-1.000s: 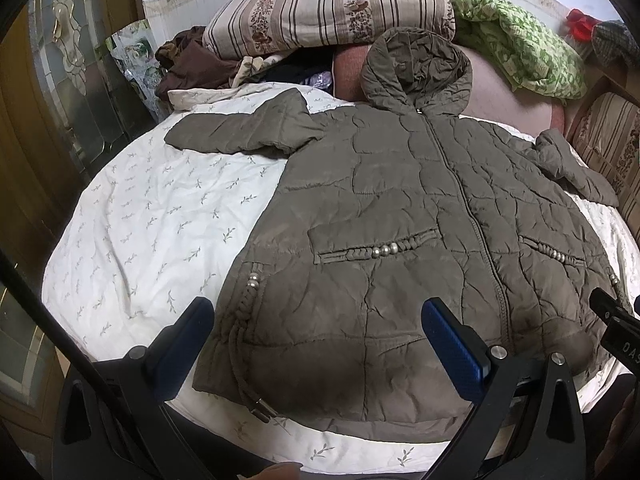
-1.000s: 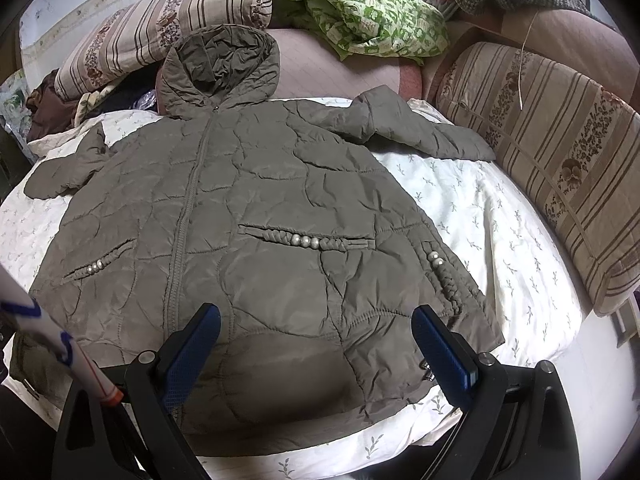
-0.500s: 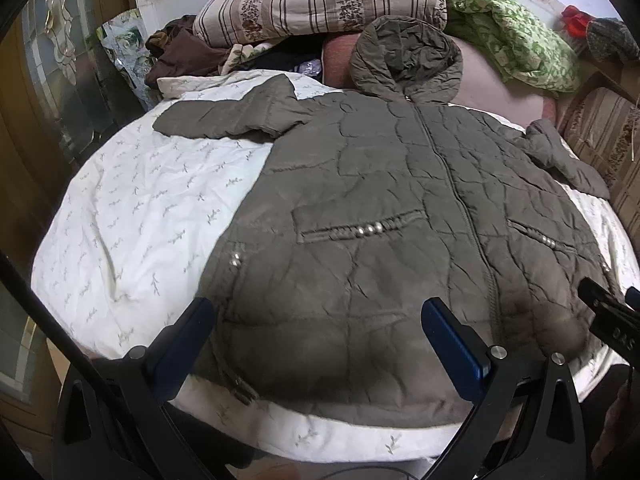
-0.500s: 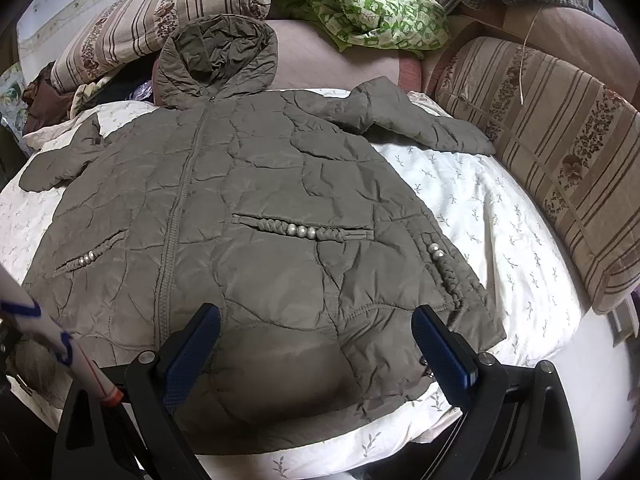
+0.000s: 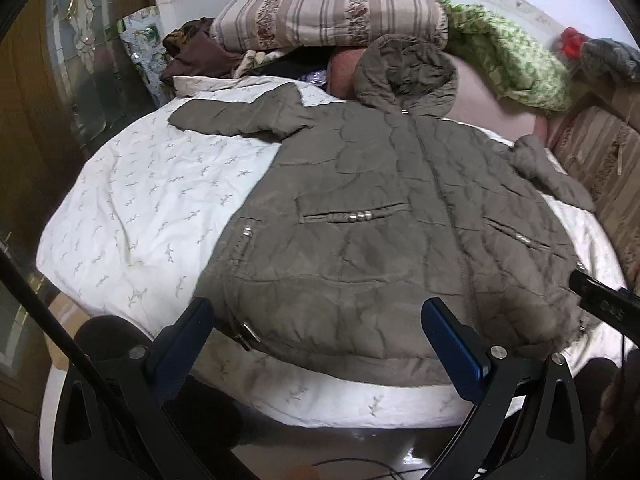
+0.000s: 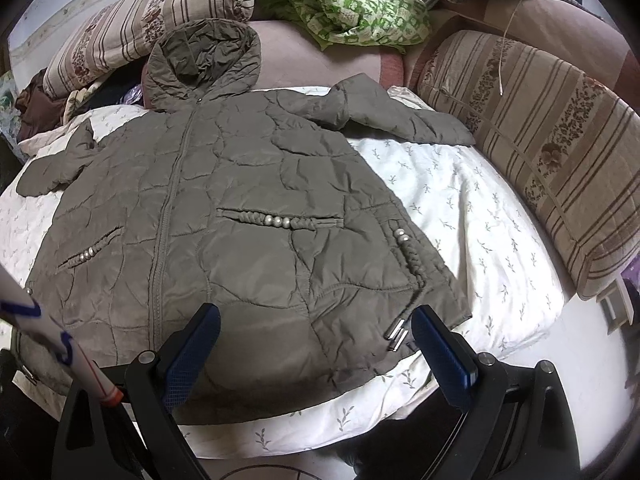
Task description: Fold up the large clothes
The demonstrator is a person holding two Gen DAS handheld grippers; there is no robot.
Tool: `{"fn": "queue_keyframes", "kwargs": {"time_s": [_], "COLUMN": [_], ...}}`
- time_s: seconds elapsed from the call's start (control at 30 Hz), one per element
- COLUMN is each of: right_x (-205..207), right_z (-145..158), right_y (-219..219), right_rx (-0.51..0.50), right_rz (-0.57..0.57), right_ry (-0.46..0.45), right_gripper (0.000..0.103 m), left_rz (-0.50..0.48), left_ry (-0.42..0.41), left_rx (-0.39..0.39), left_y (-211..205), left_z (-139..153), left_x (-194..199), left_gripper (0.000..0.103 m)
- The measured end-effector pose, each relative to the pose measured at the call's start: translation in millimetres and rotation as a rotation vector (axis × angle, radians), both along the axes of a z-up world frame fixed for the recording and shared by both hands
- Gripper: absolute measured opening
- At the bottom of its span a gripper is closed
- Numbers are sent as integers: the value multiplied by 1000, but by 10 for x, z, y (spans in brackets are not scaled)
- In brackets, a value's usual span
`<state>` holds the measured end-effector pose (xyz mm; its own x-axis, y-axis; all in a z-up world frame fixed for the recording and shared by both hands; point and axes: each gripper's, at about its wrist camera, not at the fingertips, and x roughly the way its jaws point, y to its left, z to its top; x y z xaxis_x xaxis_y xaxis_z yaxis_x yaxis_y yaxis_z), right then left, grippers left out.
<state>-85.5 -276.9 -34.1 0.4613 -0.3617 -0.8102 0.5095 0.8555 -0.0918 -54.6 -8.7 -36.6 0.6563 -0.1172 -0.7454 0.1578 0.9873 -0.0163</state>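
An olive quilted hooded jacket (image 5: 380, 216) (image 6: 240, 216) lies flat and zipped, front up, on a white leaf-print bedspread (image 5: 152, 200) (image 6: 480, 232). Its hood points to the pillows and both sleeves spread outward. My left gripper (image 5: 316, 340) hovers open above the hem near the jacket's left bottom corner, touching nothing. My right gripper (image 6: 316, 344) is also open, over the hem near the right bottom corner, beside the metal drawstring tips (image 6: 396, 334). Both blue-padded pairs of fingers are empty.
Striped pillows (image 5: 328, 12) (image 6: 540, 152) line the head and right side of the bed. A green patterned blanket (image 6: 344, 0) and a heap of dark clothes (image 5: 196, 52) lie beyond the hood. A glass-panelled door (image 5: 80, 60) stands at the left. Floor shows below the bed's front edge.
Both grippers have drawn back from the bed toward its front edge, so the jacket looks smaller and farther. The jacket has not moved, and both grippers stay open.
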Motion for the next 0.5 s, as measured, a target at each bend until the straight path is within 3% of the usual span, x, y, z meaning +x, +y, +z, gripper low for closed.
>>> {"fn": "queue_keyframes", "kwargs": {"time_s": [0.2, 0.5], "right_x": [-22, -89], "right_z": [91, 118], "right_y": [-57, -79], "right_rx": [7, 24], "right_rz": [-13, -9], "right_ry": [-16, -24], "right_gripper": [98, 98], "left_rz": [-91, -161], "left_ry": [39, -13], "left_rx": [-38, -23], "left_y": [-110, -289], "left_z": [30, 158], "left_x": [-87, -141], "left_gripper": [103, 103]}}
